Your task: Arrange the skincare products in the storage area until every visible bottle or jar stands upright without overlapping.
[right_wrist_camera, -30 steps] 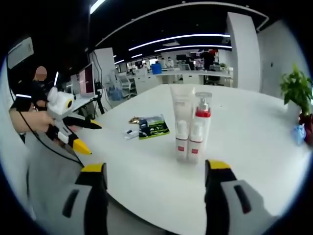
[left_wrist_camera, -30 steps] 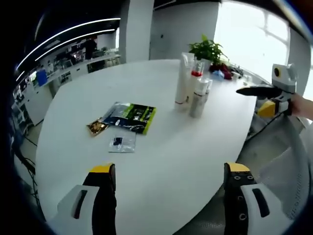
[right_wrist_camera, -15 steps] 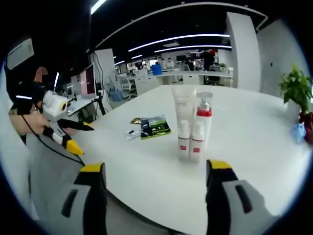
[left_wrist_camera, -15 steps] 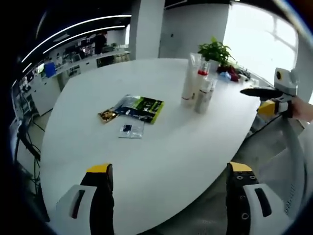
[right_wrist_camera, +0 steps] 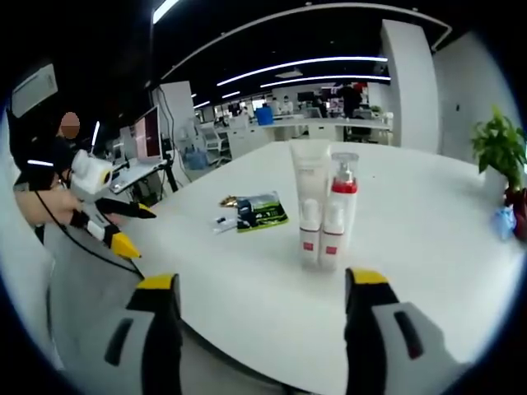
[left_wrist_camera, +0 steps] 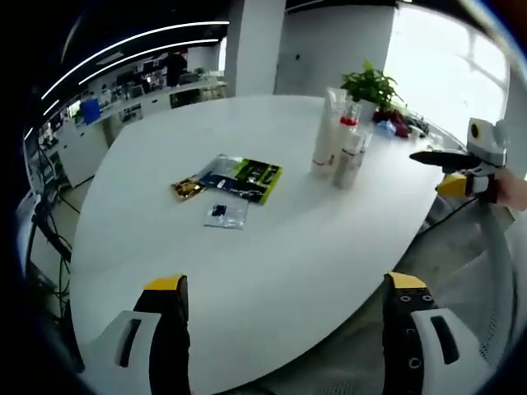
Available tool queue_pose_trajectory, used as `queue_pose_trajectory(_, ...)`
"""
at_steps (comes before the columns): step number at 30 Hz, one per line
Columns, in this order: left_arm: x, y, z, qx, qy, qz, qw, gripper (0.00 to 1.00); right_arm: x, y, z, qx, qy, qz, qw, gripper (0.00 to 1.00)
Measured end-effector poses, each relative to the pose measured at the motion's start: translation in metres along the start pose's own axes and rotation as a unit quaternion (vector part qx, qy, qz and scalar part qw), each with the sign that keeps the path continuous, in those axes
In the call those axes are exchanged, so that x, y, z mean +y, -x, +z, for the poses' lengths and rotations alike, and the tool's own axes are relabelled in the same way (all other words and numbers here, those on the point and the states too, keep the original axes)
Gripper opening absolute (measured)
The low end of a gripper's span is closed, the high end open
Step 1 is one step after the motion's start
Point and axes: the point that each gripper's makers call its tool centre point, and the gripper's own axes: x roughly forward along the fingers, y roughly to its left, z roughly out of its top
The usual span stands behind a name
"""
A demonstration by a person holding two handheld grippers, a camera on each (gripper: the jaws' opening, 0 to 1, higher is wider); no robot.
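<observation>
Bottles unmoved, beyond right tool

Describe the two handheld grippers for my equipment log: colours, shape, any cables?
Both look alike. The left gripper has two black jaws with yellow tips, set in white housings with slots and small holes. The right gripper has the same black jaws, yellow caps and white shells. Seen from the side, each has a white body, and a thin black cable trails from the left one.
</observation>
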Motion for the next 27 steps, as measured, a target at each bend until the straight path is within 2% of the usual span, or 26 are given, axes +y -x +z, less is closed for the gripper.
queue_pose_trajectory(5,-0.001,-0.006,0.005,0.007,0.017,0.001,0.9998,0.97,0.0,0.0,-0.001,0.002,0.002,-0.001,1.0,0.81)
queue_pose_trajectory(10,-0.006,-0.019,0.017,0.009,0.028,-0.008,0.9996,0.97,-0.002,-0.001,-0.001,0.004,0.007,-0.008,0.9999,0.81)
queue_pose_trajectory(19,-0.006,-0.054,0.042,0.023,0.048,-0.004,0.9986,0.97,0.003,-0.003,-0.003,0.014,0.02,-0.002,0.9997,0.8)
queue_pose_trajectory(27,0.005,-0.09,0.062,0.04,0.076,0.014,0.9962,0.97,0.002,-0.003,-0.005,0.017,0.012,-0.003,0.9998,0.8)
